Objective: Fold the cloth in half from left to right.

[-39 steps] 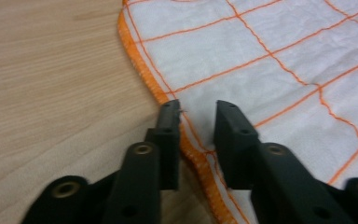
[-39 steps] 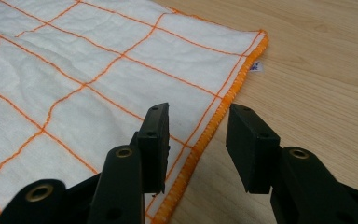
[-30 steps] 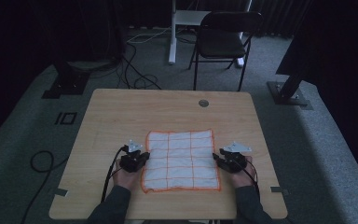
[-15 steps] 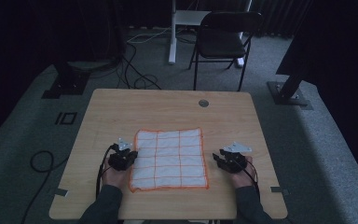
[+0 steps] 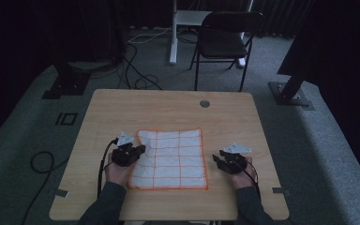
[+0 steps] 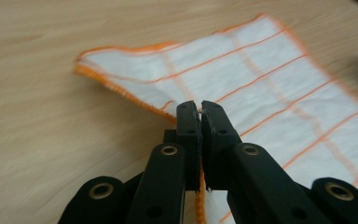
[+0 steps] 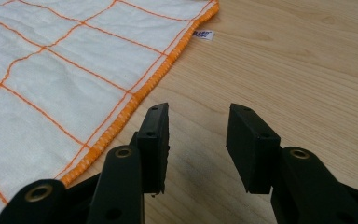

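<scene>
**Two hand-held grippers at a checked cloth on a wooden table**

Item 1. Cloth: white, with an orange grid and an orange stitched hem. It lies spread flat on the near half of the table, roughly at mid-width, between the two grippers. In the left gripper view the cloth runs away to the upper right, its hem slightly lifted at the pinched point. In the right gripper view the cloth covers the upper left, and a small printed label sticks out from its hem at the far corner.

Item 2. Left gripper: held in the person's left hand at the cloth's left edge. In its own view the left gripper has both black jaws pressed together, with the orange hem clamped between them.

Item 3. Right gripper: held in the person's right hand, just beside the cloth's right edge but apart from it. In its own view the right gripper has its jaws spread wide, bare wood showing in the gap; it holds nothing, and the hem runs just to the left of the left-hand jaw.

Item 4. Surroundings: a dark folding chair stands on the grey carpet beyond the table's far edge.
</scene>
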